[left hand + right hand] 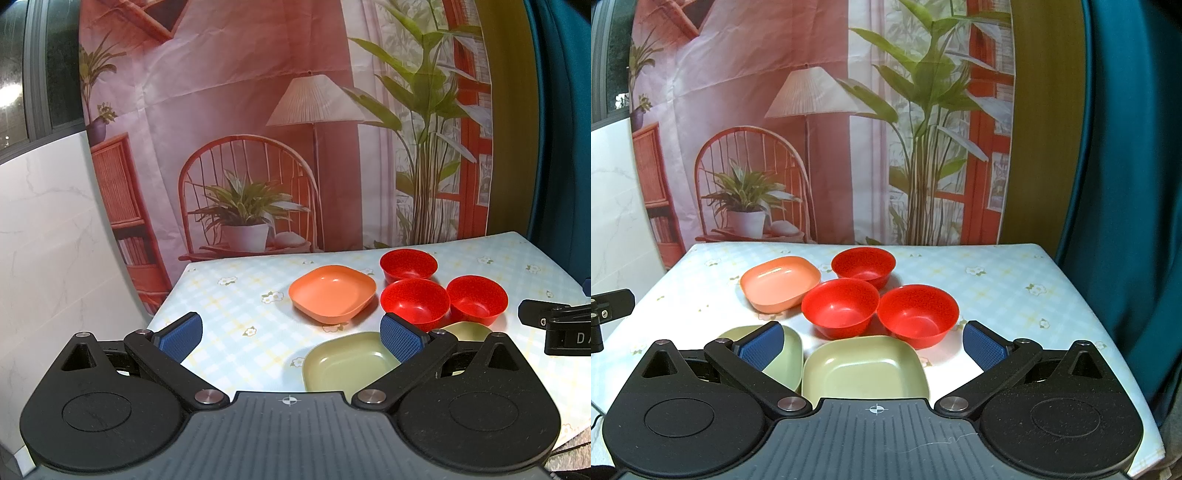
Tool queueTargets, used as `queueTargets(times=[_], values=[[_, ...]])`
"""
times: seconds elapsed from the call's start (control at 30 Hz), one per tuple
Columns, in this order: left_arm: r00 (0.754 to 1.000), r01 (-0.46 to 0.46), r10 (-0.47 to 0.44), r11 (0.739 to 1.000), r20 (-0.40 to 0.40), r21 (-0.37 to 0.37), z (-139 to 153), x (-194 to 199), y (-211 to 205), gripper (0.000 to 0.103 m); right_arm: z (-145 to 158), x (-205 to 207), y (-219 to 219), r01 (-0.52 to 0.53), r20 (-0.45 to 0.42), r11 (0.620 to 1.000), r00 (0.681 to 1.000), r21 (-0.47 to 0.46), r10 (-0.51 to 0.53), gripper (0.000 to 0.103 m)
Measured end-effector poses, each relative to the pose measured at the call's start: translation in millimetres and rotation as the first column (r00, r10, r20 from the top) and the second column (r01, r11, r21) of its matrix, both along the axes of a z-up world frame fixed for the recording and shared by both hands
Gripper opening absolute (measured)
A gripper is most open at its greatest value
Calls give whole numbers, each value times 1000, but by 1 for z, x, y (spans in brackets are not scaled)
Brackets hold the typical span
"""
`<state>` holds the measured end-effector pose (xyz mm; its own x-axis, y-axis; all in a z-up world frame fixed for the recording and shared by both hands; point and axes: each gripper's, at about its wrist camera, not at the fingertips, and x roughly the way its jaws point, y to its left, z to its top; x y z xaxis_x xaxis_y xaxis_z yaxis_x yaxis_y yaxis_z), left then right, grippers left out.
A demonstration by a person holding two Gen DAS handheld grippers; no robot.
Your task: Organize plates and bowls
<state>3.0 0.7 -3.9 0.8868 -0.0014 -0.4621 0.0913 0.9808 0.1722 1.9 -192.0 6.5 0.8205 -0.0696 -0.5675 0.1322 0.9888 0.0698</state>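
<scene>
Three red bowls stand close together on the table: a far one (863,266), a middle one (840,307) and a right one (918,315). An orange square plate (780,283) lies left of them. Two green square plates lie nearest me, one in front (865,368) and one to its left (786,354), partly behind a finger. My right gripper (873,347) is open above the front green plate. My left gripper (291,338) is open over the table (229,317), with a green plate (345,363) just below it. The orange plate (332,292) and red bowls (415,303) lie beyond.
The table (997,295) has a pale checked cloth with small flowers. A printed backdrop (812,129) hangs behind it and a teal curtain (1126,184) is on the right. A white marble wall (48,240) stands on the left. The other gripper's black body (554,325) shows at the right edge.
</scene>
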Motion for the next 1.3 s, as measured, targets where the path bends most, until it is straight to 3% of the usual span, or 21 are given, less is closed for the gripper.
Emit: queueTargets(times=[1.3], values=[[1000, -7, 7, 1000, -3, -2, 1, 0, 2, 103, 6, 1, -2, 0, 13, 1000, 1000, 15, 0, 103]])
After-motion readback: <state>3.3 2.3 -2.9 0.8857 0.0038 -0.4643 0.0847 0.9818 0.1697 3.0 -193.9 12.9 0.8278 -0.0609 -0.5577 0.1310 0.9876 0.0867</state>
